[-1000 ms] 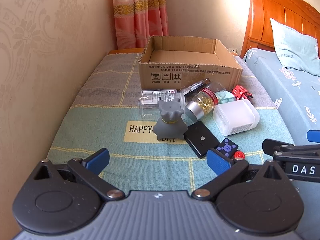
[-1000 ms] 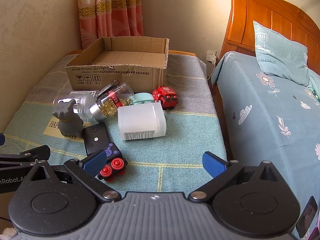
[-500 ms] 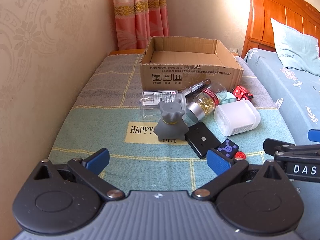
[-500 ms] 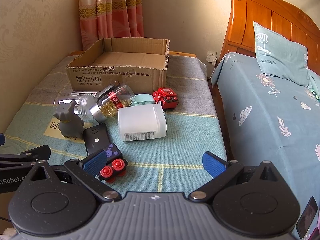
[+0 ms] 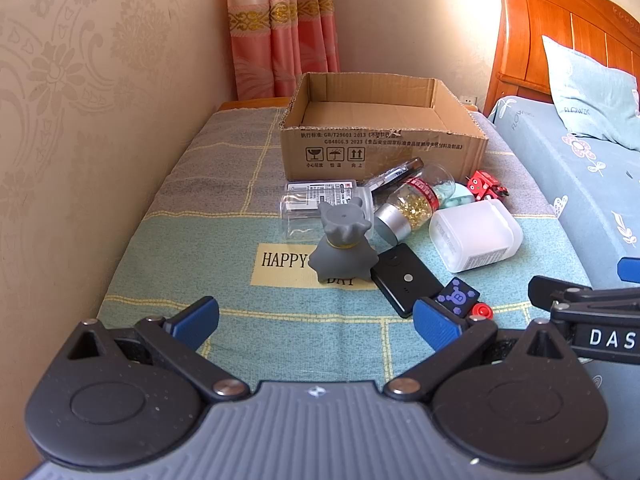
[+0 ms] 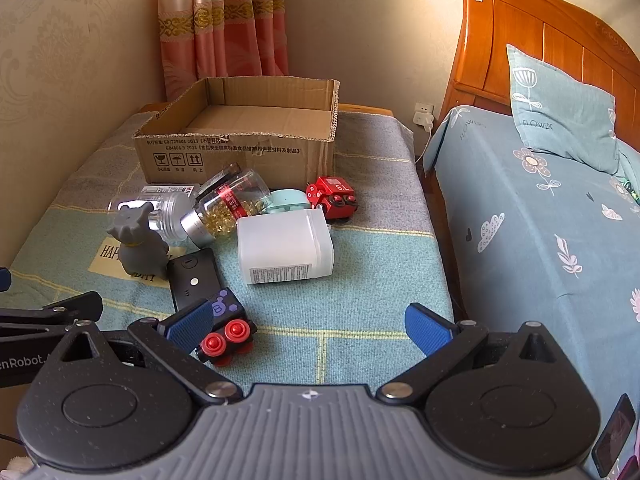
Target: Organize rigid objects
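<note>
An open cardboard box [image 5: 384, 148] [image 6: 240, 148] stands at the back of the cloth-covered table. In front of it lie a grey animal figure [image 5: 342, 246] [image 6: 136, 240], a clear jar [image 5: 304, 210], a jar of gold capsules [image 5: 412, 206] [image 6: 228, 208], a white plastic container [image 5: 476, 236] [image 6: 284, 246], a black device [image 5: 404, 280] [image 6: 194, 278], a black toy with red buttons [image 6: 226, 326] [image 5: 460, 300], a red toy [image 6: 332, 198] and a mint case [image 6: 286, 202]. My left gripper [image 5: 316, 320] is open and empty, short of the figure. My right gripper [image 6: 308, 322] is open and empty, beside the black toy.
A wall runs along the table's left side [image 5: 80, 140]. A bed with blue floral sheet [image 6: 540, 240], pillow [image 6: 560, 116] and wooden headboard [image 6: 540, 32] is on the right. Curtains [image 5: 280, 28] hang behind the box.
Both grippers have crept slightly forward and stay open. The objects have not moved.
</note>
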{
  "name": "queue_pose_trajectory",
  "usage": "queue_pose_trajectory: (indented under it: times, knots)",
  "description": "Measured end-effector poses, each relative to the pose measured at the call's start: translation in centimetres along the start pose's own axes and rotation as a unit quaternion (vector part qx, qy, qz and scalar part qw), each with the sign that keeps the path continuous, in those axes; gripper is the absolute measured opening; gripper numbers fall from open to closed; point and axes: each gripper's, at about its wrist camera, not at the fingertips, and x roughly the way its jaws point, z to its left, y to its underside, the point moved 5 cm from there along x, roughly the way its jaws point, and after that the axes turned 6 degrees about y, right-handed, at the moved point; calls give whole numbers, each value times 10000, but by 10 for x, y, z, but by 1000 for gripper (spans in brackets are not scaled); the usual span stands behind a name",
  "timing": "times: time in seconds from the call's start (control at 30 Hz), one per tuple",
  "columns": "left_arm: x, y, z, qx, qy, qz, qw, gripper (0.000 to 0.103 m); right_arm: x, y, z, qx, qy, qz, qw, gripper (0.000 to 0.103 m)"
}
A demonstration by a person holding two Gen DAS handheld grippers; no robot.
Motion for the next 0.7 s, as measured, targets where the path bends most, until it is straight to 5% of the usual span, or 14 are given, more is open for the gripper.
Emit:
queue_pose_trajectory:
  times: [0.7]
  knots:
    - [2, -5, 2, -11, 18, 10, 10000, 102, -3, -7, 2, -88, -47, -110, 9999, 103]
